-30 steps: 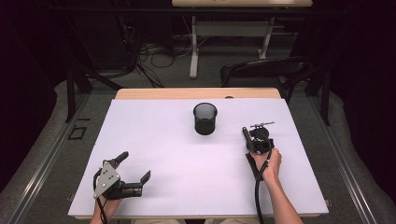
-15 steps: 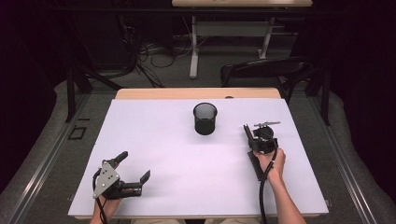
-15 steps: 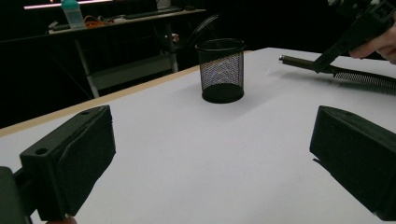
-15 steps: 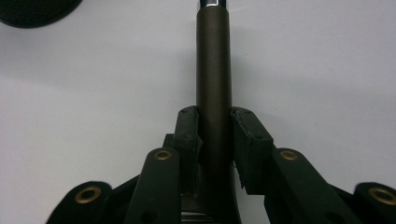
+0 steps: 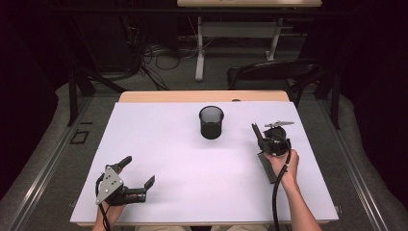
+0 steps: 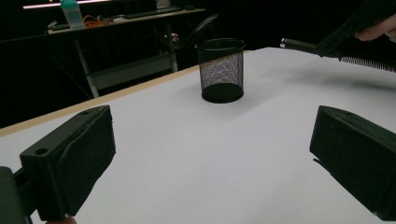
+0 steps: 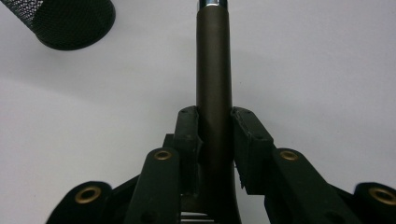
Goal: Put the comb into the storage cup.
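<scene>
On the white table (image 5: pixel 192 163), the black mesh cup (image 5: pixel 211 122) stood upright near the far middle, well apart from both of my hands. Near the front left corner my left gripper (image 5: pixel 137 179) lay low over the sheet with its jaws spread wide and nothing between them. To the cup's right, my right gripper (image 7: pixel 214 140) was clamped tight on a dark comb's handle (image 7: pixel 214 70), its teeth (image 5: pixel 266 168) toward me.

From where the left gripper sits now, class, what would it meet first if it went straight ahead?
Most likely the mesh cup: it stands ahead between the open jaws of the left gripper, with bare table before it. Depth is hard to judge.
</scene>
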